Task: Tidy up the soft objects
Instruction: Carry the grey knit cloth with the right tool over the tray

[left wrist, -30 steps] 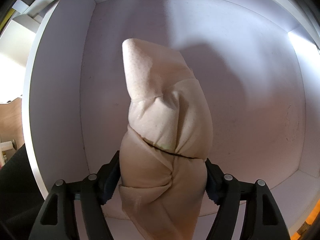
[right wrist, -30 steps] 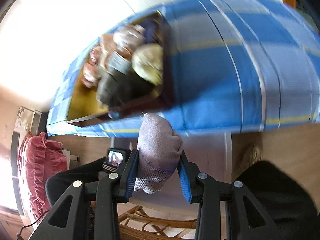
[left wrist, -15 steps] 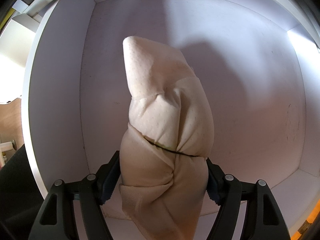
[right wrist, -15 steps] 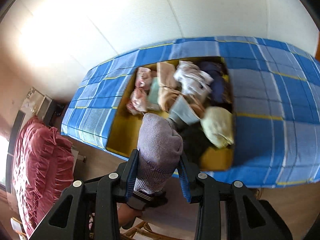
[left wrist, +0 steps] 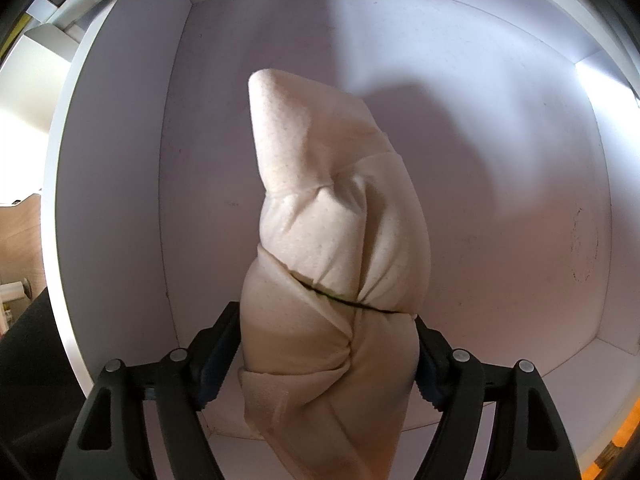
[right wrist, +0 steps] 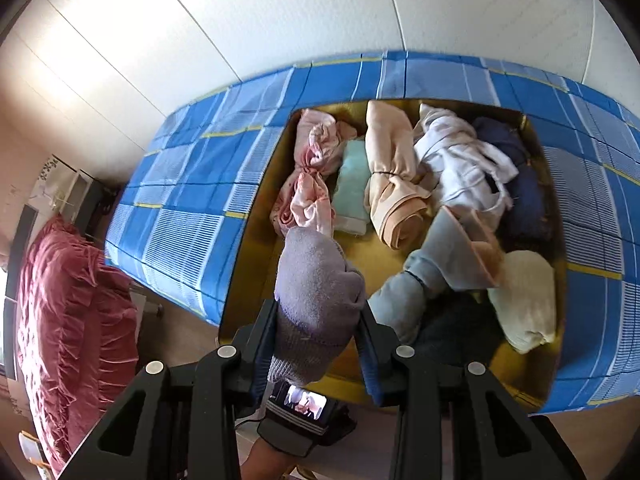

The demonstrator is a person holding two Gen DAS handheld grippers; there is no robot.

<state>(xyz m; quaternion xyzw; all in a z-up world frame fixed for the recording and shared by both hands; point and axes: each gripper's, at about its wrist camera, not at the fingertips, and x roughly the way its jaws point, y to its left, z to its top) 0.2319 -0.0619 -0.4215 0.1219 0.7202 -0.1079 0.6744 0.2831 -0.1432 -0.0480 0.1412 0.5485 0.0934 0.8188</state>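
Observation:
My left gripper (left wrist: 328, 344) is shut on a rolled beige cloth bundle (left wrist: 332, 240) and holds it inside a white cabinet compartment (left wrist: 500, 120), the roll pointing toward the back wall. My right gripper (right wrist: 318, 324) is shut on a rolled grey-lilac knit sock (right wrist: 316, 288) above the near edge of a yellow tray (right wrist: 256, 240). The tray holds several rolled soft items: a pink one (right wrist: 312, 176), a mint one (right wrist: 352, 188), a peach one (right wrist: 394, 184), a white one (right wrist: 460, 164), a navy one (right wrist: 520, 184), a cream one (right wrist: 524, 300) and a light blue one (right wrist: 424, 276).
The tray lies on a bed with a blue plaid sheet (right wrist: 192, 200) against a white wall. A red ruffled cushion (right wrist: 68, 320) lies at the left. A gloved hand with a small screen (right wrist: 304, 408) shows below the right gripper. The compartment's left wall (left wrist: 120, 160) is close.
The right gripper has swung with the sock from beside the bed to over the tray. The left gripper and beige bundle have barely moved inside the compartment.

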